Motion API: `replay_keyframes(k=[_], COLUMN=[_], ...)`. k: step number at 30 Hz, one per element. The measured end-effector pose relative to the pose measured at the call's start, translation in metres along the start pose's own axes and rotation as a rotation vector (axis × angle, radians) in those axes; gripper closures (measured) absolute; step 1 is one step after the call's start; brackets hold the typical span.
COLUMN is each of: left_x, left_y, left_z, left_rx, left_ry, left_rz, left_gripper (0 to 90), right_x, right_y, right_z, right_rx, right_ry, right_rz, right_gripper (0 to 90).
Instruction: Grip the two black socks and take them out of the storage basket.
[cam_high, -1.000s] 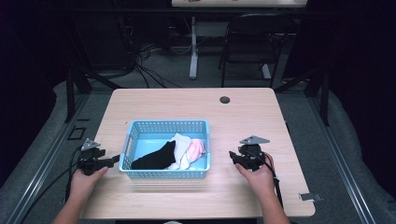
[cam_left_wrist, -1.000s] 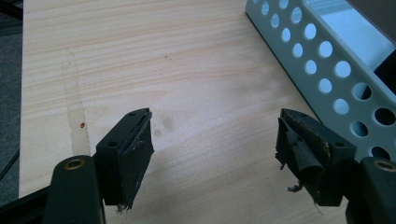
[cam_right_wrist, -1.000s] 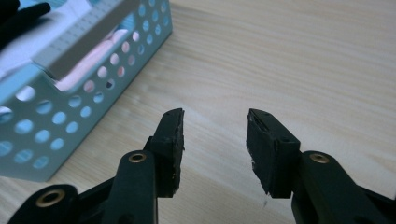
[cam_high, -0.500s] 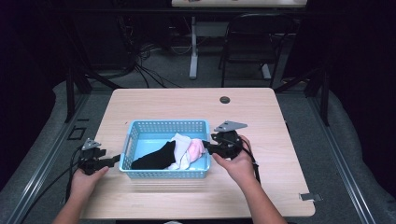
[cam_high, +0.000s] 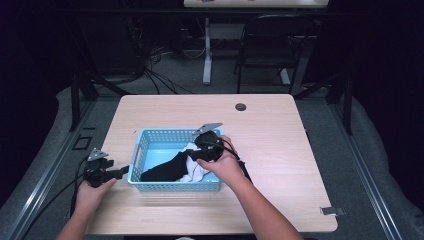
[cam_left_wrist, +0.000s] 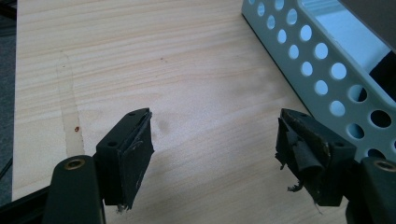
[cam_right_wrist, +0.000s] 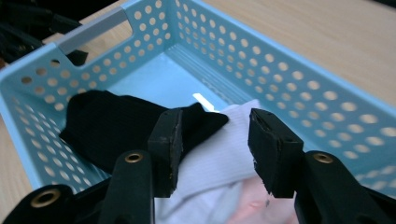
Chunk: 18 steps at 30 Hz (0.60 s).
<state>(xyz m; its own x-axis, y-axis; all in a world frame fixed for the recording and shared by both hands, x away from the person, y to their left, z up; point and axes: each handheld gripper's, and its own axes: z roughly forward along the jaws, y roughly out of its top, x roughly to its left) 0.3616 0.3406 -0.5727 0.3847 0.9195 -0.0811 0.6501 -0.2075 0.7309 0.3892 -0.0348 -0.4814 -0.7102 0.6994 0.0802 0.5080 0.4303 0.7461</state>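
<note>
A light blue perforated basket (cam_high: 165, 132) stands on the wooden table (cam_high: 280, 150). Inside lie a black sock (cam_high: 162, 169) and a white sock (cam_high: 196, 172). My right gripper (cam_high: 196, 154) hovers over the basket's right part. In the right gripper view it is open (cam_right_wrist: 212, 140), its jaws on either side of the black sock's (cam_right_wrist: 112, 123) tip where it lies on the white sock (cam_right_wrist: 219, 158). A pink sock (cam_right_wrist: 252, 205) lies beneath. My left gripper (cam_high: 120, 172) rests on the table left of the basket, open (cam_left_wrist: 215, 140), with nothing between its jaws and the basket wall (cam_left_wrist: 322, 70) just beside it.
A black round grommet (cam_high: 241, 107) sits near the table's far edge. A dark chair (cam_high: 272, 45) and a desk leg (cam_high: 207, 55) stand beyond the table, with cables on the floor. Bare table surface (cam_left_wrist: 187, 60) spreads ahead of the left gripper.
My right gripper has moved left from the table beside the basket to above the socks inside it. The left gripper has stayed in place.
</note>
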Motion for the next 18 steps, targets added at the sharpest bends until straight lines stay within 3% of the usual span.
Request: replay_keyframes(k=[2,6,10,11,14,18], left_x=[0.0,0.0,0.0,0.0,0.0,0.0], left_y=[0.0,0.0,0.0,0.0,0.0,0.0], left_z=[0.0,0.0,0.0,0.0,0.0,0.0], left_rx=[0.0,0.0,-0.001,-0.001,0.001,0.0], left_ry=[0.0,-0.002,-0.002,-0.002,-0.004,-0.005], left_rz=[0.001,0.0,-0.001,-0.001,0.0,0.0], left_gripper=[27.1,27.1,27.1,27.1,27.1,27.1], right_x=[0.002,0.006,0.011,0.013,0.017,0.015], right_y=[0.002,0.008,0.011,0.012,0.013,0.013], right_z=[0.008,0.021,0.033,0.036,0.044,0.05], right_rx=[0.023,0.046,0.084,0.122,0.187,0.254], right_ry=[0.011,0.006,0.023,0.03,0.033,0.079], right_rz=[0.021,0.016,0.065,0.074,0.116,0.246], right_gripper=[56.0,61.3,62.4,62.4,64.2,66.9])
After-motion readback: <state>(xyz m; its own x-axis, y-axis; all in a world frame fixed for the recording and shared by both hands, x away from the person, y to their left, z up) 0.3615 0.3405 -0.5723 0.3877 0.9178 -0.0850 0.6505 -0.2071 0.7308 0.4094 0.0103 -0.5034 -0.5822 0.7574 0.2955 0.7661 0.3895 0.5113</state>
